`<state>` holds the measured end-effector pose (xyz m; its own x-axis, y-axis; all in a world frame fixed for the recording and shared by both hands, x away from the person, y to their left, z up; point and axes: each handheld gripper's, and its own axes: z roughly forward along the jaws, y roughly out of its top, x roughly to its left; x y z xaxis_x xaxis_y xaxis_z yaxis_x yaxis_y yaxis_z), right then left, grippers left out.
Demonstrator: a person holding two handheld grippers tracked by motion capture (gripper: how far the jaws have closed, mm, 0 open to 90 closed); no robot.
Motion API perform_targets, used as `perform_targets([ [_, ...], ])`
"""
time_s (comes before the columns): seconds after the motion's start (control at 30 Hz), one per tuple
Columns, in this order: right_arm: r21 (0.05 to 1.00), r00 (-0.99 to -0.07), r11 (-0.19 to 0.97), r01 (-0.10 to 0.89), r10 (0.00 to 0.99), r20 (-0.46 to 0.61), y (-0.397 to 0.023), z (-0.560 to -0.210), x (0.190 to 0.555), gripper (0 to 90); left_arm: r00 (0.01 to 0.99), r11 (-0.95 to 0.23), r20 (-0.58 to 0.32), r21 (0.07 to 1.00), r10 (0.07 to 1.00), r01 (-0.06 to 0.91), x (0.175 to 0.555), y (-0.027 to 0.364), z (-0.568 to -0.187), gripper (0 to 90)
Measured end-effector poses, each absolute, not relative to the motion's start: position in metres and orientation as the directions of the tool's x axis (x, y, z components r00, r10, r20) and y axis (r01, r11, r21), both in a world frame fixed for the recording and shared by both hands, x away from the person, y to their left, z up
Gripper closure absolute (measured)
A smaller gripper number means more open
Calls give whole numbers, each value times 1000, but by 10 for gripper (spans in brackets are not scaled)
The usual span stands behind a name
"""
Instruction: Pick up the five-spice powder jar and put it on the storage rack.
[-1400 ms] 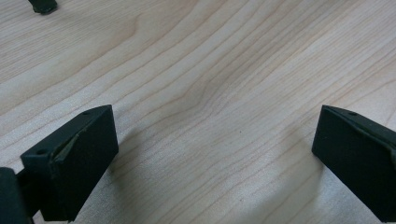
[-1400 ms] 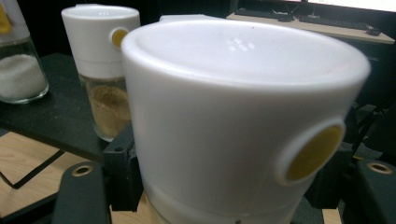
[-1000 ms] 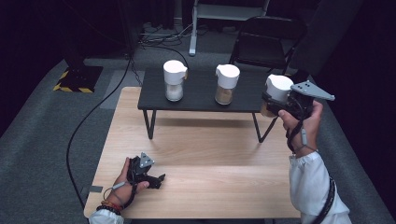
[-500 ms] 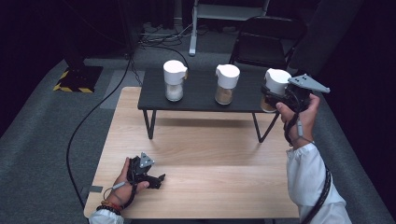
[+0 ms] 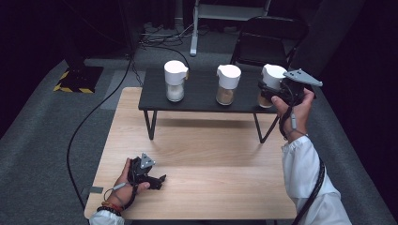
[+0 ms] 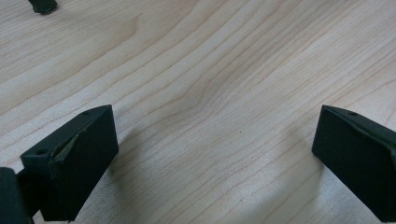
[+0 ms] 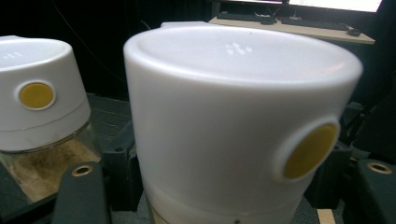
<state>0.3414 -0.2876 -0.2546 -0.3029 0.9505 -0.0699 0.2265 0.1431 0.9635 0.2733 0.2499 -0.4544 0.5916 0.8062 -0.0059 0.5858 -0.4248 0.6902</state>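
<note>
Jar in hand: the right-hand jar (image 5: 271, 84), a glass body with brownish powder under a tall white cap, sits at the right end of the black side table (image 5: 202, 101), held between the jaws of the right gripper (image 5: 268, 93).
Right gripper grip: its jaws are clamped on the jar's body just below the cap; in the right gripper view the white cap (image 7: 233, 121) towers between the two black jaws.
Left gripper: the left gripper (image 5: 157, 180) rests on the wooden table (image 5: 211, 154), jaws spread wide with nothing but bare wood between them.
Neighbours: the middle jar (image 5: 227, 84) stands just beside the held one, and the left jar (image 5: 175, 80) is well apart from both.
Likely handling: the glass is probably stiff, smooth and breakable, moderately heavy with its fill; the cap makes it top-heavy.
Where to hold: the glass body under the cap looks safest, since the cap could slip or pop off.
Risk: tilting could shift the powder, and a swing could knock the middle jar.
</note>
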Motion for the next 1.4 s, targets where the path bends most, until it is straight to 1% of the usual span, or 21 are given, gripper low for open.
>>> perform_targets([
  [0.1,964,-305,134,231,950,-59,-287,-256,346,293,592,-425,-6,690,806,586,273,250,-454,1],
  [0.53,960,-297,144,241,952,-69,-277,-266,359,294,591,-425,-6,690,806,586,273,250,-454,1],
  [0.87,959,-289,126,253,956,-49,-278,-272,364,294,593,-426,-6,690,805,585,273,250,-454,1],
  [1.17,962,-299,120,247,953,-42,-281,-275,363,292,593,-427,-5,690,805,584,274,250,-454,1],
  [1.27,964,-313,91,250,950,-9,-288,-275,364,283,593,-426,-6,691,805,585,274,250,-454,1],
  [1.4,965,-310,105,240,950,-26,-286,-275,363,279,594,-426,-6,691,805,585,274,250,-454,1],
])
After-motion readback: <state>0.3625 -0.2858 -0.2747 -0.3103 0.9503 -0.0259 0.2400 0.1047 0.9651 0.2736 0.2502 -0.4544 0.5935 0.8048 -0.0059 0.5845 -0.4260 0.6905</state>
